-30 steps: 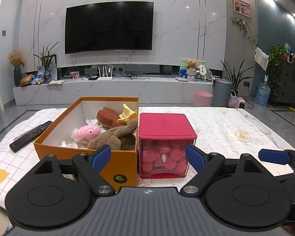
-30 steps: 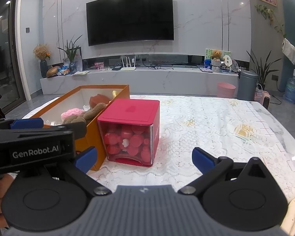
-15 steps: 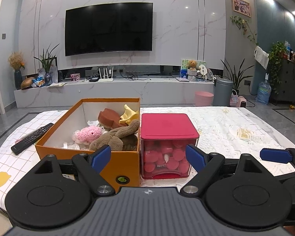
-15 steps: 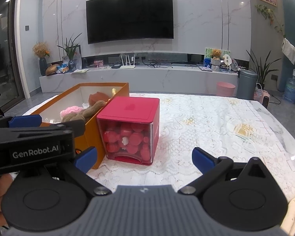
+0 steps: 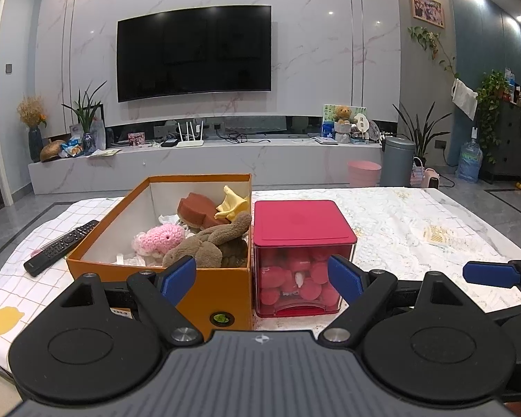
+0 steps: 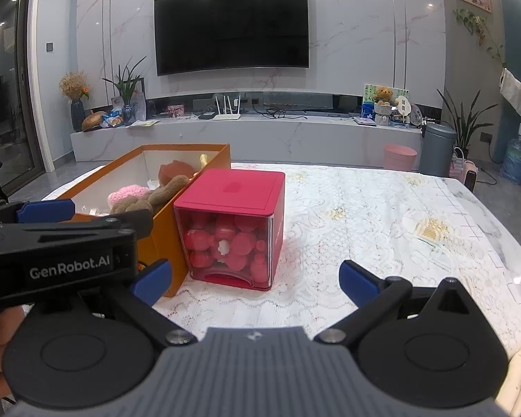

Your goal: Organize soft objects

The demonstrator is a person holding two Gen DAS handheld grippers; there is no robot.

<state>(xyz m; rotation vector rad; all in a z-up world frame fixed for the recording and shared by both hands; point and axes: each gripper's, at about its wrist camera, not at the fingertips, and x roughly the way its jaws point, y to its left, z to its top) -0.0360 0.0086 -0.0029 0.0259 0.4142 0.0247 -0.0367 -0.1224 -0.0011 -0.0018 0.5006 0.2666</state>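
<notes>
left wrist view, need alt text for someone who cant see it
An open orange box holding a brown plush toy, a pink crocheted toy and other soft items sits against a red-lidded clear box of red balls on a patterned table. The open left gripper frames them with blue-tipped fingers; a TV remote lies left.

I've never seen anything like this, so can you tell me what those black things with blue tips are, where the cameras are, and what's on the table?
Those are two grabbing tools that a person holds, one in each hand. Each carries a camera looking along its two blue-tipped fingers. One picture is from the left gripper, the other from the right gripper. Both are open and hold nothing. On the table stand an orange box with soft toys inside and, beside it, a red-lidded clear box of red balls. A remote control lies left of the orange box.
</notes>
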